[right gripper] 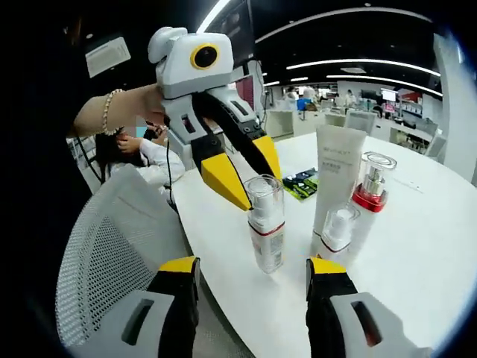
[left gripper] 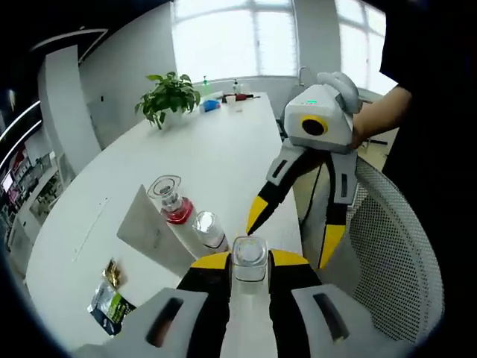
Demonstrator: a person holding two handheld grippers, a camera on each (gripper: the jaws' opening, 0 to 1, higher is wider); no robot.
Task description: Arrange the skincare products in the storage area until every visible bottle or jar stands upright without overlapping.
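A white bottle (left gripper: 250,253) with a clear cap and a red band (right gripper: 267,237) stands near the table edge. My left gripper (left gripper: 250,261) is shut on its cap, with one yellow pad on each side, and it reaches in from the upper left (right gripper: 246,171) in the right gripper view. Behind it stand a tall white tube (right gripper: 339,168), a red-collared bottle (right gripper: 370,186) and a small clear-capped bottle (right gripper: 337,230). All of them are upright. My right gripper (right gripper: 253,268) is open, facing the bottle from the table edge, with nothing between its fingers. It also shows in the left gripper view (left gripper: 294,231).
Green and black sachets (left gripper: 110,302) lie flat on the white table (left gripper: 216,149) beside the tube. A potted plant (left gripper: 170,95) and small items (left gripper: 223,98) sit at the far end. A mesh chair (right gripper: 112,246) stands right at the table edge.
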